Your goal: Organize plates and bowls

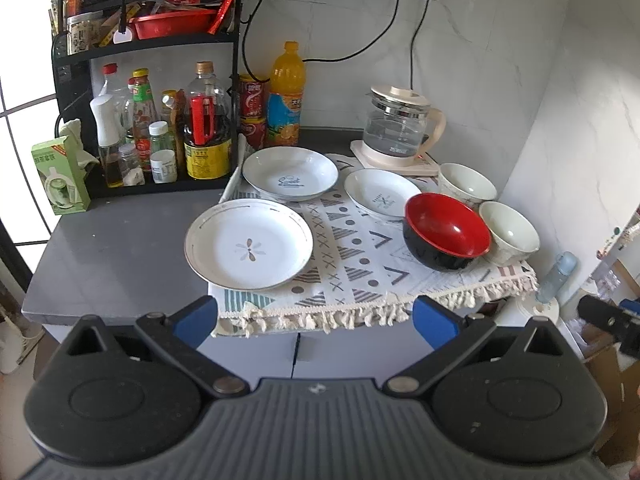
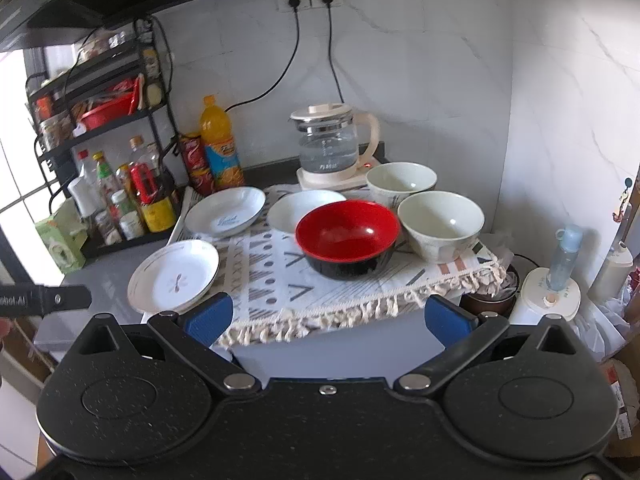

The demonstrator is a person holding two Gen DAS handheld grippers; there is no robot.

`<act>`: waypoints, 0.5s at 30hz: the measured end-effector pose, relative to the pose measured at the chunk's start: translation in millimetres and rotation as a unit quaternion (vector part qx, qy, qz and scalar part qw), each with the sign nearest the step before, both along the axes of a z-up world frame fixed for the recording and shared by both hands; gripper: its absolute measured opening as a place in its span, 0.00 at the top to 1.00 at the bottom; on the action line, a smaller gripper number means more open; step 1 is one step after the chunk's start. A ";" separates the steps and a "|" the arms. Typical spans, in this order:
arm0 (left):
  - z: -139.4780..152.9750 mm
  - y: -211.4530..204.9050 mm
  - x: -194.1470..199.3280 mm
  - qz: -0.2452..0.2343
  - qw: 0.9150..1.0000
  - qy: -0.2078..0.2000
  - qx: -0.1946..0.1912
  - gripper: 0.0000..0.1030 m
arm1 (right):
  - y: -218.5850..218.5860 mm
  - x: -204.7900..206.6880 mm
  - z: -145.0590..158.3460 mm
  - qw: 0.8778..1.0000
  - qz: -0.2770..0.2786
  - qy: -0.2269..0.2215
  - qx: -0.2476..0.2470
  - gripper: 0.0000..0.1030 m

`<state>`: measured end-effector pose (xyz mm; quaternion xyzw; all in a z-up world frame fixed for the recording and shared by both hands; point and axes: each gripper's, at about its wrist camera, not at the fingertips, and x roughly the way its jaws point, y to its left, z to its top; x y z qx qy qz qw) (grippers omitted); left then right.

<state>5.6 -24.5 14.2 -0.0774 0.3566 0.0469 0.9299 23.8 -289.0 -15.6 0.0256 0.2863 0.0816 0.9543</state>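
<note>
Three white plates lie on a patterned cloth [image 1: 352,264]: a flower-marked plate [image 1: 249,245] at front left, a plate with blue lettering [image 1: 290,174] behind it, and a smaller plate [image 1: 382,194] to the right. A red-and-black bowl [image 1: 446,231] [image 2: 347,237] stands beside two cream bowls [image 2: 440,224] [image 2: 401,183]. My left gripper [image 1: 315,322] hangs open before the counter's front edge, holding nothing. My right gripper [image 2: 327,320] is also open and empty, just short of the cloth's fringe.
A glass kettle [image 1: 398,126] on its base stands at the back. A black rack with several bottles [image 1: 160,136] fills the left. An orange drink bottle [image 1: 286,94] and red cans stand by the wall. Bare grey counter [image 1: 112,256] lies left of the cloth.
</note>
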 end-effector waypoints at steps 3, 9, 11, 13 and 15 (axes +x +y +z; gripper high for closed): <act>-1.1 0.7 10.8 0.003 1.000 0.003 -0.009 0.00 | -4.3 9.1 2.9 1.000 -0.001 -0.005 0.006 0.00; -5.6 -3.3 39.9 0.002 1.000 0.010 -0.010 0.00 | -12.2 29.7 -3.0 1.000 -0.007 0.002 -0.004 0.00; -8.4 -5.6 52.3 -0.001 1.000 0.011 -0.009 0.00 | -16.1 39.2 -7.1 1.000 -0.006 0.008 -0.001 0.00; -12.0 -7.9 67.8 -0.001 1.000 0.015 -0.008 0.00 | -20.5 47.8 -11.2 1.000 -0.008 0.012 0.002 0.00; -15.5 -10.2 84.1 0.001 1.000 0.018 -0.010 0.00 | -25.7 58.2 -14.1 1.000 -0.011 0.016 0.006 0.00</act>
